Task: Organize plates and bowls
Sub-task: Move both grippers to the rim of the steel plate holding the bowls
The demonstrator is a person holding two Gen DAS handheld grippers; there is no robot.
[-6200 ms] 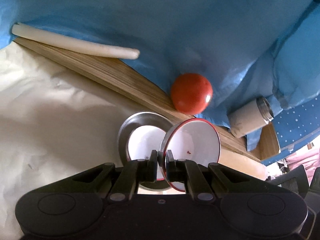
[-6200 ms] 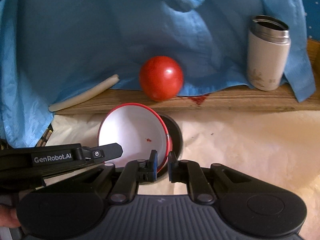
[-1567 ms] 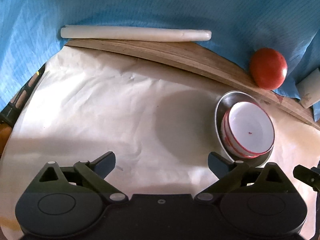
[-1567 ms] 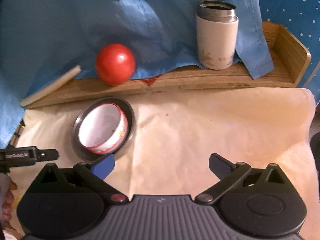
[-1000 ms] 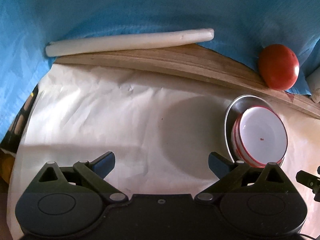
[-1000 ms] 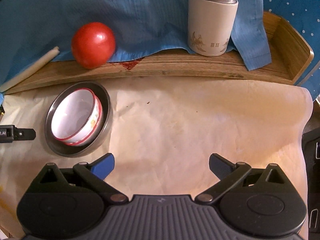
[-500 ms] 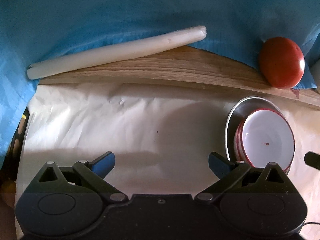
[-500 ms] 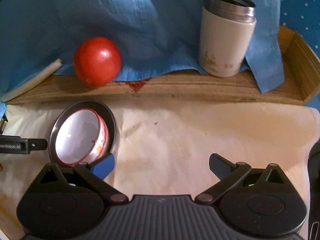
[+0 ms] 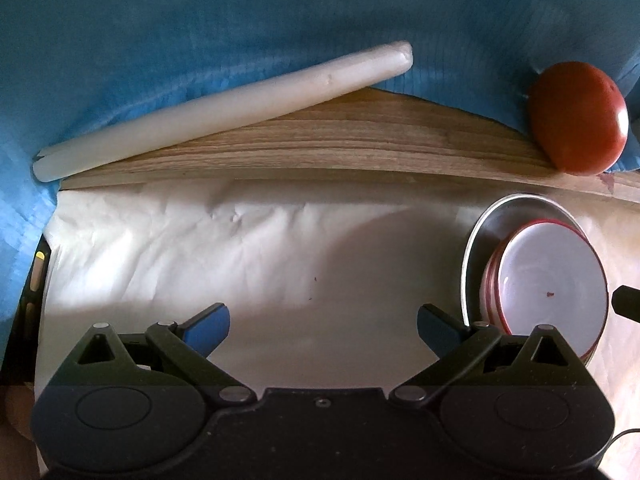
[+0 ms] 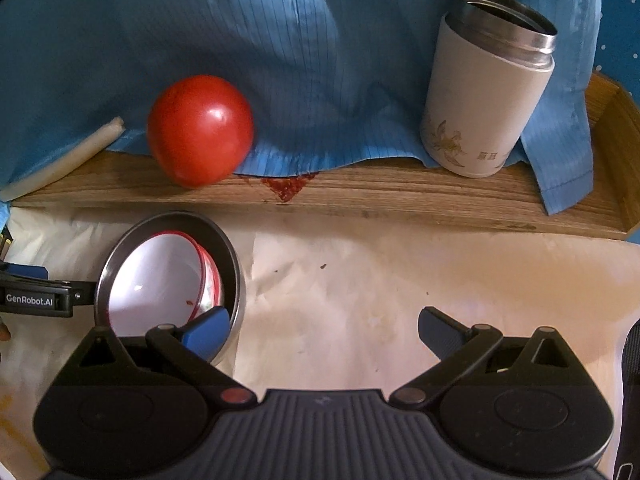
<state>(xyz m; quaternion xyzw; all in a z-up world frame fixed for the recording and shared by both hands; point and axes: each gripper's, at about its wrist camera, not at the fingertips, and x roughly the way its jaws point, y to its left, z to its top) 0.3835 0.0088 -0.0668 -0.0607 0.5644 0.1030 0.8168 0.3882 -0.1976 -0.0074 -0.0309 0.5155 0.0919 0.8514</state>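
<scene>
White bowls with red rims (image 9: 552, 284) are stacked inside a steel plate (image 9: 480, 232) on the paper-covered table, at the right of the left wrist view. The same stack (image 10: 156, 276) sits in the plate (image 10: 230, 256) at the lower left of the right wrist view. My left gripper (image 9: 322, 322) is open and empty, to the left of the plate. My right gripper (image 10: 322, 326) is open and empty, its left finger (image 10: 206, 330) over the plate's near rim. The left gripper's side (image 10: 36, 300) shows beside the plate.
A wooden tray wall (image 10: 360, 196) runs along the back under a blue cloth (image 10: 280, 40). On it rest a red tomato (image 10: 200, 130), a white steel-rimmed cup (image 10: 488, 92) and a white rod (image 9: 224, 104). Crumpled paper (image 10: 400, 280) covers the table.
Both grippers, earlier shut on a bowl's rim, have let go, opened and drawn back. In the last second the right gripper came closer to the plate; the left one shifted slightly.
</scene>
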